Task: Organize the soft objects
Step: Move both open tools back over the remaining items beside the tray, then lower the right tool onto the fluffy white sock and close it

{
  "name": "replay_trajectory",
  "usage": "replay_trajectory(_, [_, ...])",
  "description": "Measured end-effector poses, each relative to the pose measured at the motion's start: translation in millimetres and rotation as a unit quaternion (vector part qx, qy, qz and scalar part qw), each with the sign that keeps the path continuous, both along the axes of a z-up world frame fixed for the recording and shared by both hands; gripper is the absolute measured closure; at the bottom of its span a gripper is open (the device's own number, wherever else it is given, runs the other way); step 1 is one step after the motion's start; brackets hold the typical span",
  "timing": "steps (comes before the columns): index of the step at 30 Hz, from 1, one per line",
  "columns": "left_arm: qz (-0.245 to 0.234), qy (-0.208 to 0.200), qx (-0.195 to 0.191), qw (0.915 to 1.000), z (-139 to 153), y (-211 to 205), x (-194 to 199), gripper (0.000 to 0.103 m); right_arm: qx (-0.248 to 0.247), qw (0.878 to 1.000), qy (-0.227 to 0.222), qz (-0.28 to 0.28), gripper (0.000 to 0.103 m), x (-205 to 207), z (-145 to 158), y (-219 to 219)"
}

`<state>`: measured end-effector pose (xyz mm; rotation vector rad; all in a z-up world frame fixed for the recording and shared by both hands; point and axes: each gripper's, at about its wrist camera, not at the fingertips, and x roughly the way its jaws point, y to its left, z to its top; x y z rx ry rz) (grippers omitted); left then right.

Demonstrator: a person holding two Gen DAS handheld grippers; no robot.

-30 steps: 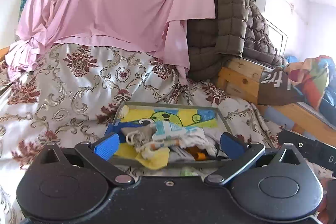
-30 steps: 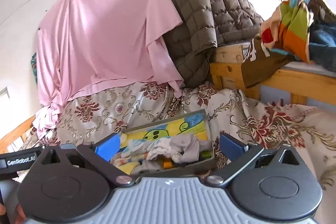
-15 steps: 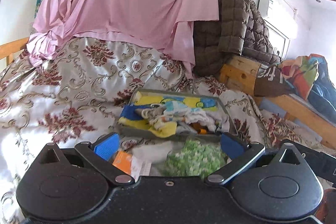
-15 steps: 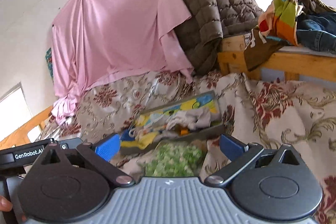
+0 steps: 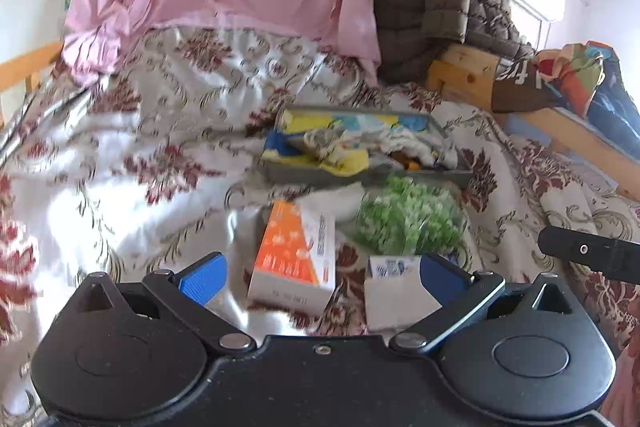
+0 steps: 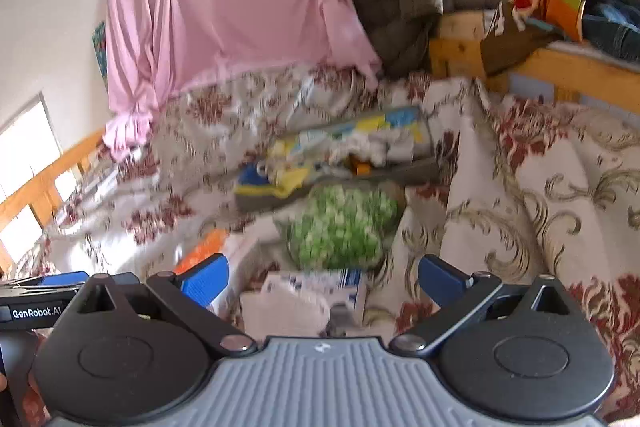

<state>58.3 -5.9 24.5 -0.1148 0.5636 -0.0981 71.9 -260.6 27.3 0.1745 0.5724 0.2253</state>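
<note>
Both tongs stand open and empty above the bed (image 5: 120, 155), whose floral cover carries everything here. Take the grey tray (image 5: 360, 175) as your landmark: it already holds a heap of small cloths (image 5: 348, 147). Just in front of the tray lies the green-patterned soft bundle (image 5: 408, 223); in front of that, nearest you, a white and blue box (image 5: 396, 287), and to its left an orange and white box (image 5: 296, 255).

The left tongs (image 5: 320, 271) straddle the 2 boxes; the right tongs (image 6: 322, 273) point at the green bundle (image 6: 340, 223) over the white box (image 6: 316, 291). The next pick is probably the green bundle. Reach past the boxes, close low on a fold of the bundle, lift clear of the tray's front wall, then release over the heap.

Compared with 1 second ago, both cameras have pulled back from the tray: the bundle and the 2 boxes, then out of sight, now fill the foreground. Motion blur remains.
</note>
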Motion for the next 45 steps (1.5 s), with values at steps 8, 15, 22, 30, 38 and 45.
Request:
replay_trajectory(8, [0.032, 0.064, 0.017, 0.9973, -22, 8, 11, 0.001, -0.03, 0.997, 0.071, 0.015, 0.0, 17, -17, 15])
replay_trajectory(15, [0.049, 0.086, 0.019, 0.9949, -30, 11, 22, 0.001, -0.047, 0.992, 0.116, 0.026, 0.0, 28, -28, 23])
replay_trajectory(22, [0.043, 0.098, 0.028, 0.9939, -33, 8, 28, 0.001, -0.004, 0.982, 0.175, 0.067, 0.0, 50, -42, 27])
replay_trajectory(30, [0.065, 0.124, 0.009, 0.9901, -40, 18, 41, 0.001, 0.013, 0.968, 0.233, 0.086, 0.0, 87, -70, 33])
replay_trajectory(38, [0.09, 0.156, -0.022, 0.9833, -51, 28, 57, 0.001, 0.027, 0.965, 0.245, 0.087, 0.0, 110, -88, 42])
replay_trajectory(45, [0.111, 0.169, -0.03, 0.9789, -56, 37, 65, 0.001, 0.107, 0.959, 0.241, 0.105, 0.0, 118, -90, 38])
